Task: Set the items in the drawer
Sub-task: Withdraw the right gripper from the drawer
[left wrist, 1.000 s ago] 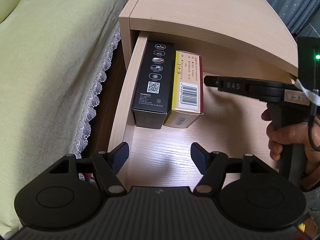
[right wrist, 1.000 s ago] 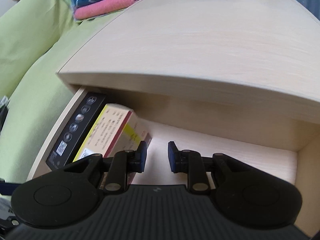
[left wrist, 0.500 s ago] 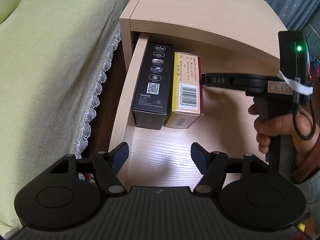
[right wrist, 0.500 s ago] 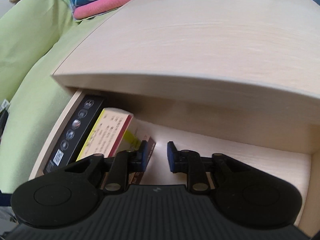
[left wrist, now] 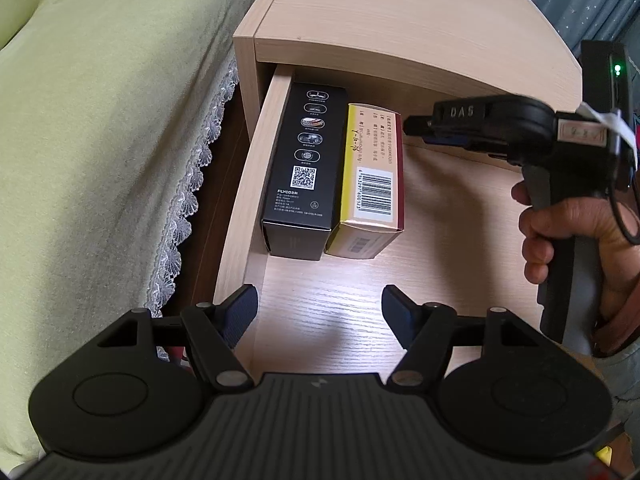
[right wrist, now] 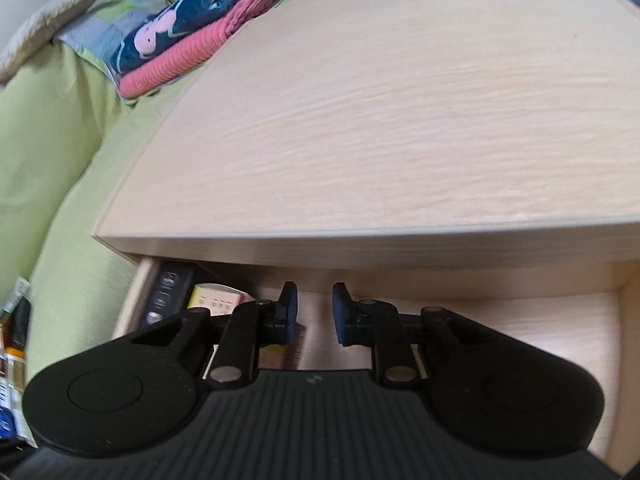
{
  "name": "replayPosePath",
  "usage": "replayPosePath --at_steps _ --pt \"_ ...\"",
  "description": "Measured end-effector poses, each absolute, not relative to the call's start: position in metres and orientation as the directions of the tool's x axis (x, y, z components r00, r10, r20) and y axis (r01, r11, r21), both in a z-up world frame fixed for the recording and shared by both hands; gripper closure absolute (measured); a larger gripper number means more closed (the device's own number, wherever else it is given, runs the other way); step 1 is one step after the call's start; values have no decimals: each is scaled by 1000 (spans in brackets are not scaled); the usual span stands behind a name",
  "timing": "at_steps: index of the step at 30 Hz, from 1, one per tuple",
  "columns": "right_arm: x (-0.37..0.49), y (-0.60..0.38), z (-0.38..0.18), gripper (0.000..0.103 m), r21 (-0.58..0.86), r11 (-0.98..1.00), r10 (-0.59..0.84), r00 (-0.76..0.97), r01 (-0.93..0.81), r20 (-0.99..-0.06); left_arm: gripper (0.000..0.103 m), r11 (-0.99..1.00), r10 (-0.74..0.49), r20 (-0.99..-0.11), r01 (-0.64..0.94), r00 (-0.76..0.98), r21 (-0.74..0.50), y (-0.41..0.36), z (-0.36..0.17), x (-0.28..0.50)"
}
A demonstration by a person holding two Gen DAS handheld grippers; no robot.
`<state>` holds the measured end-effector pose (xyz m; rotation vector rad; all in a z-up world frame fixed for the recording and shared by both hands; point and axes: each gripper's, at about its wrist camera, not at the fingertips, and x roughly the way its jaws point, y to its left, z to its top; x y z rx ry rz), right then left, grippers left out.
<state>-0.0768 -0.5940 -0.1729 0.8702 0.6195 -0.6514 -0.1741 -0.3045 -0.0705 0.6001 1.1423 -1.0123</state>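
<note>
The open wooden drawer [left wrist: 440, 240] holds a long black box [left wrist: 304, 168] against its left wall and a yellow-and-red box [left wrist: 374, 176] right beside it, touching. My left gripper [left wrist: 318, 308] hovers open over the drawer's front part, with nothing between its fingers. A hand [left wrist: 560, 232] holds my right gripper [left wrist: 416, 126] above the drawer, its tip just right of the yellow box. In the right wrist view this gripper [right wrist: 315, 312] shows a narrow gap with nothing held. The black box [right wrist: 168, 292] and the yellow box [right wrist: 216, 300] peek out under the cabinet top.
The nightstand top [left wrist: 400, 20] overhangs the rear of the drawer. A bed with a green cover and lace trim [left wrist: 100, 140] runs along the left. Folded clothes [right wrist: 192, 40] lie on the bed beyond the nightstand. A blue curtain [left wrist: 580, 0] hangs at the back right.
My right gripper has risen from beside the yellow box, and its view now takes in more of the nightstand top. The left gripper and both boxes have stayed put.
</note>
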Motion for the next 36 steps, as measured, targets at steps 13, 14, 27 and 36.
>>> replayPosePath --at_steps 13,14,27,36 --pt "-97 -598 -173 86 529 511 -189 688 678 -700 34 455 -345 -936 885 74 -98 -257 -62 -118" --pt "-99 -600 -173 86 534 505 -189 690 678 -698 34 456 -345 -936 885 74 -98 -252 -61 -113" --pt "-114 -583 -178 86 546 504 -135 685 669 -716 34 454 -348 -934 885 76 -98 -188 -46 -49" --pt "-120 -563 -164 86 496 562 -119 658 662 -743 34 451 -358 -930 888 85 -93 -132 -32 9"
